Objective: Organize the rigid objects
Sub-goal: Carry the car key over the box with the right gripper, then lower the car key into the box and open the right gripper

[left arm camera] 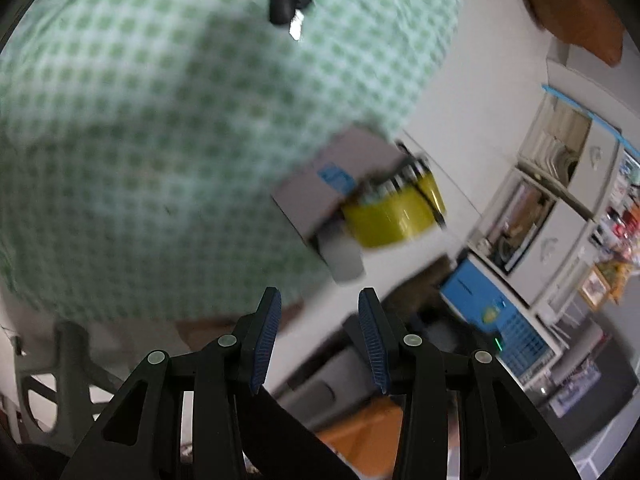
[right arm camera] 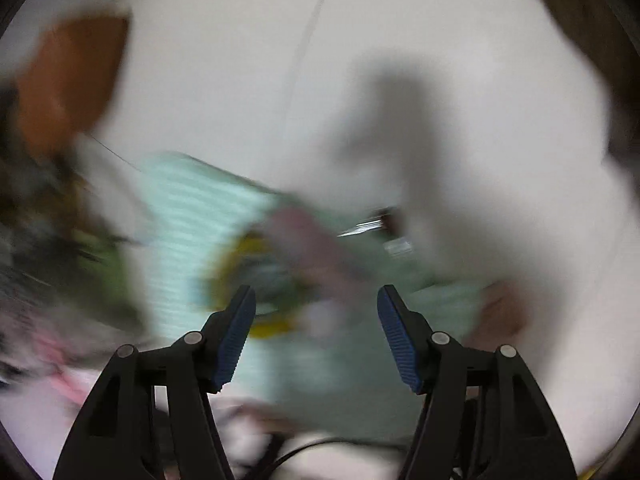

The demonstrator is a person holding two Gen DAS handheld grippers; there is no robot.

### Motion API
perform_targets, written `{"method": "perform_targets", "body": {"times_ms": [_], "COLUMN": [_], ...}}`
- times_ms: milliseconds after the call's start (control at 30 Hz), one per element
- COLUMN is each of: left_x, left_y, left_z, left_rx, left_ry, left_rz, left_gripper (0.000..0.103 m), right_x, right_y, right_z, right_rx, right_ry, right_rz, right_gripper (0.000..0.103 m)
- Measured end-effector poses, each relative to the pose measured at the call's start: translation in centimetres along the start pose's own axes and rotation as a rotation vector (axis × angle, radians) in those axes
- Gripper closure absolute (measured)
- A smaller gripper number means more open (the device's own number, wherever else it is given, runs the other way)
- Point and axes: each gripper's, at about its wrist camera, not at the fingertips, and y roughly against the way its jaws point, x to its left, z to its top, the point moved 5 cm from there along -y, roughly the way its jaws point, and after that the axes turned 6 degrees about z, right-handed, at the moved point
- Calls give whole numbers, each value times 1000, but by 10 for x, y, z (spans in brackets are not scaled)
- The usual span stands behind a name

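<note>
Both grippers, left [left arm camera: 319,300] & right [right arm camera: 316,300], are hanging released w/ nothing gripped; yellow tin [left arm camera: 394,214] is sitting beside grey box [left arm camera: 320,188], prob. next pick.

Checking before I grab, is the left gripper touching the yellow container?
Apart. The left wrist view shows the open left gripper empty, with the yellow container well beyond it.

The green-and-white checked cloth [left arm camera: 168,128] looks soft and matt, with a woven look, and the yellow round tin [left arm camera: 394,212] at its edge shines glossy like lacquered metal. The grey rectangular box [left arm camera: 320,188] beside the tin looks like matt cardboard. The left gripper [left arm camera: 320,336] has matt black plastic arms and finely ribbed blue pads [left arm camera: 266,344].
</note>
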Motion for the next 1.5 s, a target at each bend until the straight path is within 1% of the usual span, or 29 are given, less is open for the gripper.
{"method": "perform_targets", "body": {"times_ms": [33, 67, 100, 133, 200, 267, 333, 400, 433, 533, 600, 633, 733, 767, 800, 833, 867, 900, 1000, 1100, 1167, 1333, 1400, 1500], "left_x": [-2, -7, -8, -5, -7, -1, 10, 20, 23, 34, 39, 41, 43, 43, 43, 43, 42, 41, 39, 38, 36, 25, 23, 26], "left_y": [0, 1, 3, 4, 11, 19, 24, 35, 38, 47, 51, 52, 52, 53, 52, 52, 51, 51, 51, 51, 56, 68, 72, 74], "left_z": [-2, -8, -8, -8, -5, 2, 10, 16, 14, 14, 12, 10, 6, 5, 6, 6, 6, 6, 6, 6, 4, -4, -7, -10], "left_rx": [9, 26, 39, 49, 63, 40, 20, 9, 6, 2, 4, 8, 33, 37, 39, 42, 46, 49, 47, 42, 35, 28, 25, 19], "left_ry": [-6, -9, -8, -6, -8, -8, 6, 40, 49, 68, 80, 84, 89, 86, 85, 81, 76, 73, 68, 71, 66, 24, 7, 5], "left_rz": [-8, -25, -41, -57, -82, -85, -89, -98, -102, -110, -113, -115, -122, -122, -122, -122, -123, -125, -131, -143, -155, -196, -209, -217], "left_gripper": [65, 65, 65, 65, 65, 65, 65, 65, 65, 65, 65, 65, 65, 65, 65, 65, 65, 65, 65, 65, 65, 65, 65, 65], "right_x": [-2, -4, -6, -6, -4, -5, -16, -30, -34, -46, -50, -51, -57, -58, -56, -54, -52, -50, -55, -62, -56, -15, 2, 30], "right_y": [-13, -28, -44, -62, -86, -107, -118, -130, -135, -152, -163, -168, -185, -187, -185, -184, -182, -180, -178, -162, -143, -86, -60, -34], "right_z": [1, 1, 2, 3, 6, 13, 20, 30, 33, 40, 39, 38, 35, 35, 36, 37, 39, 40, 35, 30, 26, 13, 0, -20], "right_rx": [5, 18, 40, 67, 90, 92, 91, 96, 99, 105, 121, 126, 136, 114, 89, 74, 64, 61, 109, 93, 84, 58, 61, 57], "right_ry": [56, 110, 154, 187, 228, 267, 282, 250, 228, 151, 117, 111, 120, 129, 135, 144, 160, 172, 142, 90, 87, 189, 212, 250], "right_rz": [-73, -139, -193, -228, -261, -313, -358, -375, -369, -317, -277, -272, -308, -320, -312, -310, -309, -318, -297, -275, -249, -207, -159, -96], "right_gripper": [39, 43, 44, 45, 45, 46, 46, 46, 46, 46, 46, 46, 48, 48, 48, 57, 69, 69, 69, 69, 69, 69, 69, 69]}}
